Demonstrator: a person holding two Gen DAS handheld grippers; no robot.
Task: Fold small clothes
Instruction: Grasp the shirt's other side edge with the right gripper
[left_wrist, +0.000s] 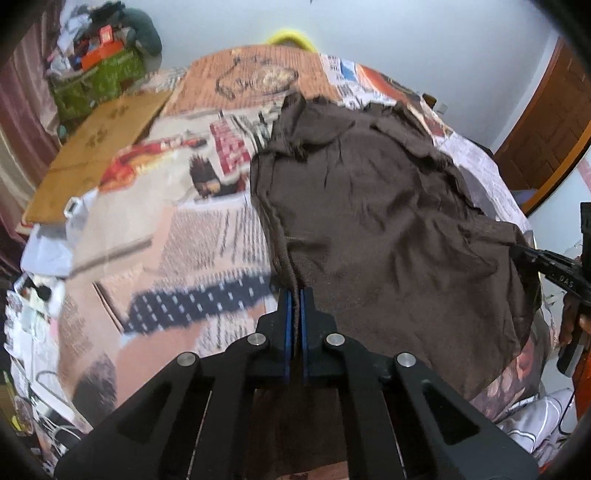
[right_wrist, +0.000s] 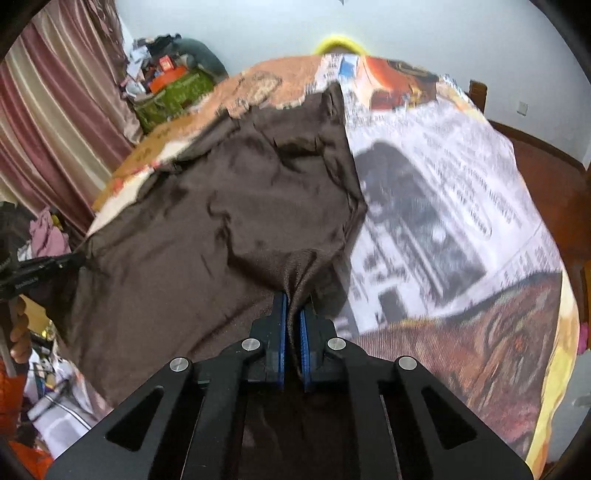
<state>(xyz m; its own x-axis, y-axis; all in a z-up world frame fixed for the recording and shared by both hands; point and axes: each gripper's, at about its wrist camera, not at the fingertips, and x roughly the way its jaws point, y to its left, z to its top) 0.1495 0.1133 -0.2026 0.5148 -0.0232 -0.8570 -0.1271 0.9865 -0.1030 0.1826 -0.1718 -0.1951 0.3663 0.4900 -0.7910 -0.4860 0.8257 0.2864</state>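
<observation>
A dark brown garment (left_wrist: 369, 206) lies spread and wrinkled on a table covered with newspaper (left_wrist: 207, 236). My left gripper (left_wrist: 295, 295) is shut on the garment's near left edge, cloth pinched between its blue pads. In the right wrist view the same brown garment (right_wrist: 207, 229) fills the left half, and my right gripper (right_wrist: 292, 306) is shut on its near right corner, which bunches up between the pads. Each gripper shows in the other's view: the right gripper (left_wrist: 517, 251) at the cloth's right edge, the left gripper (right_wrist: 75, 260) at its left edge.
Newspaper sheets (right_wrist: 443, 206) cover the table to the right of the garment. A cardboard sheet (left_wrist: 99, 147) lies at the far left of the table. Cluttered boxes (left_wrist: 99, 59) and a pink curtain (right_wrist: 55, 110) stand beyond. A wooden door (left_wrist: 546, 125) is at the right. A person's hand (right_wrist: 18, 332) holds the left gripper.
</observation>
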